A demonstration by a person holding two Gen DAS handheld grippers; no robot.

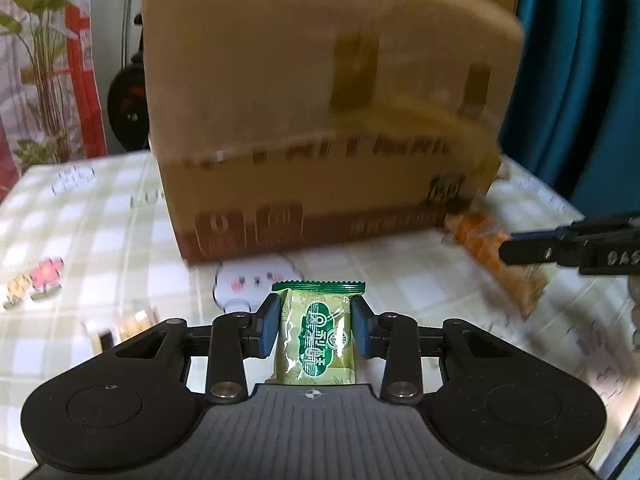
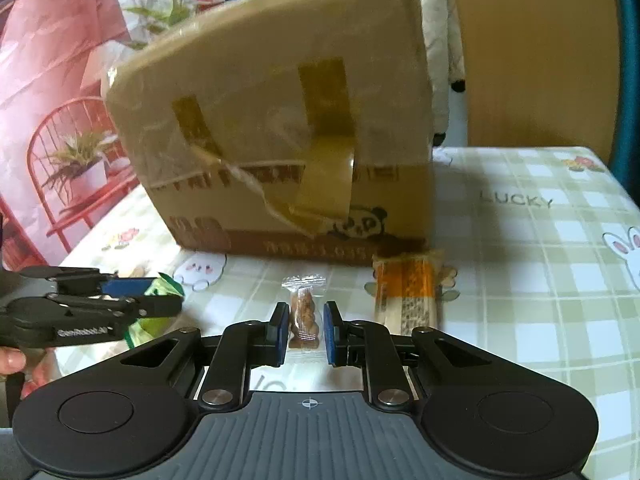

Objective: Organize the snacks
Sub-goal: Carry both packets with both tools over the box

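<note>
Box [image 1: 320,120] blurred. Left gripper [image 1: 316,326] clamps green packet [image 1: 316,340], long axis forward; right gripper [image 2: 306,326] clamps clear snack packet [image 2: 305,316].

A home: checked bunny tablecloth [image 2: 540,216], curtain [image 1: 568,80], potted plant [image 1: 36,40].

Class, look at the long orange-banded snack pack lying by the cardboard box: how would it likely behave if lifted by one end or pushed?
The orange-banded pack is long and flat, so it should slide, not roll, on the checked tablecloth. Held by one end, its thin film may sag or bend. Its glossy wrapper looks slippery, and the contents could be brittle.
</note>
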